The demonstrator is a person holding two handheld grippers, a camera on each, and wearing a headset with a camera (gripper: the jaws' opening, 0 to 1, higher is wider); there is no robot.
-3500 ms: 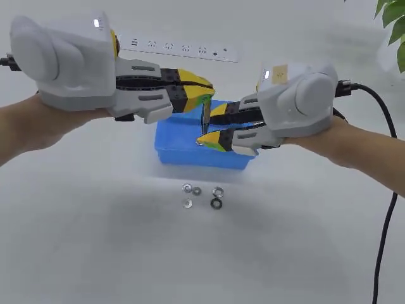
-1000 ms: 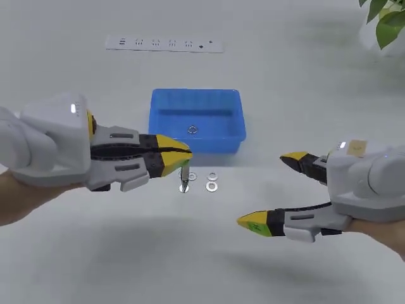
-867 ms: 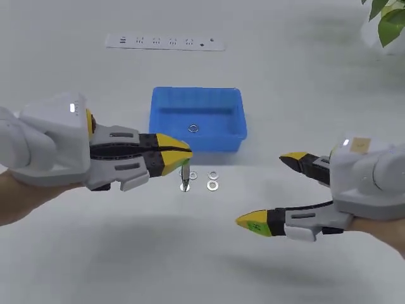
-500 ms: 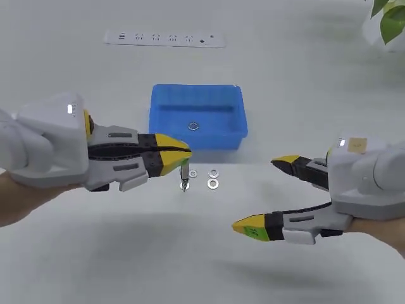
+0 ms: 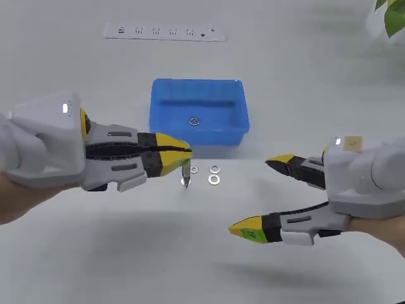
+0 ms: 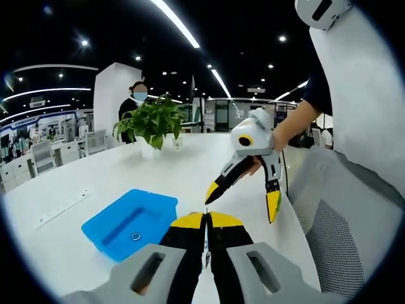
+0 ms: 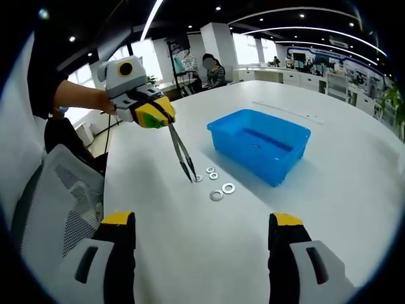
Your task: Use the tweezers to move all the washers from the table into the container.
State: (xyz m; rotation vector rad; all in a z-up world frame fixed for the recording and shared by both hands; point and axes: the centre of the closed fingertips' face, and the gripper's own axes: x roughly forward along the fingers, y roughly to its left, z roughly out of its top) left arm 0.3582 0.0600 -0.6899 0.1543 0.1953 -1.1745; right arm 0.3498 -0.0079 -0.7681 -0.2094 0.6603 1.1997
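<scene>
My left gripper (image 5: 187, 152) is shut on metal tweezers (image 5: 185, 175) that point down at the table. Their tips rest at the left end of a cluster of several small washers (image 5: 214, 180); the right gripper view shows the tips (image 7: 191, 178) touching the table beside one washer (image 7: 199, 178). Just behind stands the blue container (image 5: 168, 130) with one washer (image 5: 194, 121) inside. My right gripper (image 5: 261, 195) hangs open to the right of the washers, with nothing between its jaws. In the left gripper view the jaws (image 6: 205, 218) clamp the tweezers, with the container (image 6: 107, 227) ahead on the left.
A white power strip (image 5: 164, 31) lies at the far side of the white table (image 5: 190, 266). A potted plant (image 6: 152, 120) stands at the far right corner. People sit in the room beyond the table.
Both grippers have come back from over the container. The tweezers now point at the washers on the table, one washer lies in the container, and my right gripper has opened and edged left.
</scene>
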